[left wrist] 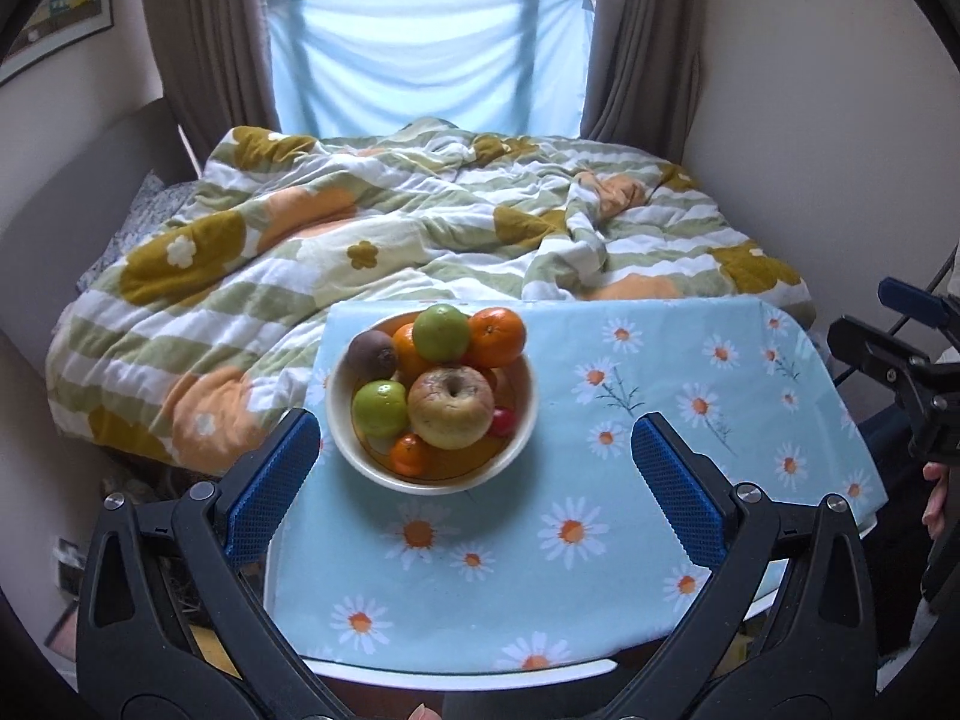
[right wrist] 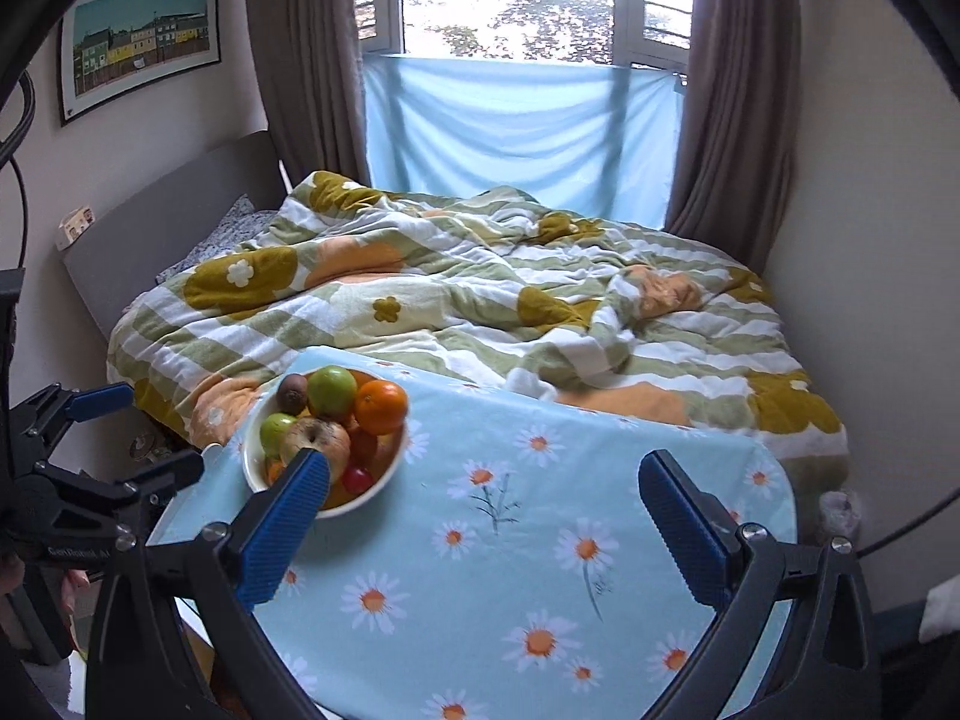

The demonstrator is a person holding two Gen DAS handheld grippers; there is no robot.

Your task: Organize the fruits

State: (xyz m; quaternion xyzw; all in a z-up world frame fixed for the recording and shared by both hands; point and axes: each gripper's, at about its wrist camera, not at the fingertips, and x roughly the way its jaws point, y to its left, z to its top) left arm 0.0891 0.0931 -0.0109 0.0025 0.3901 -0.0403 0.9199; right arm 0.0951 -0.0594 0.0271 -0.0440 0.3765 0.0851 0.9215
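Observation:
A cream bowl (left wrist: pixel 528 414) (right wrist: pixel 255 468) sits on the daisy-print table (left wrist: pixel 600 540) (right wrist: pixel 510 570), heaped with fruit: a blotchy yellow apple (left wrist: pixel 451 405) (right wrist: pixel 327 438), two green apples (left wrist: pixel 441 331) (left wrist: pixel 379 408), oranges (left wrist: pixel 497 336) (right wrist: pixel 381 406), a brown kiwi (left wrist: pixel 372 354) (right wrist: pixel 292 391) and a small red fruit (left wrist: pixel 503 421). My left gripper (left wrist: pixel 474 450) is open above the table's near part, with nothing between its blue pads. My right gripper (right wrist: pixel 486 492) is open too and empty, to the right of the bowl; its left finger (right wrist: pixel 288 534) hides part of the bowl.
A bed with a rumpled flowered quilt (left wrist: pixel 390 240) (right wrist: pixel 480 312) lies right behind the table. Brown curtains (right wrist: pixel 300 60) and a light blue cloth (left wrist: pixel 420 60) frame the window. The right gripper's body (left wrist: pixel 912 372) shows at the left view's right edge.

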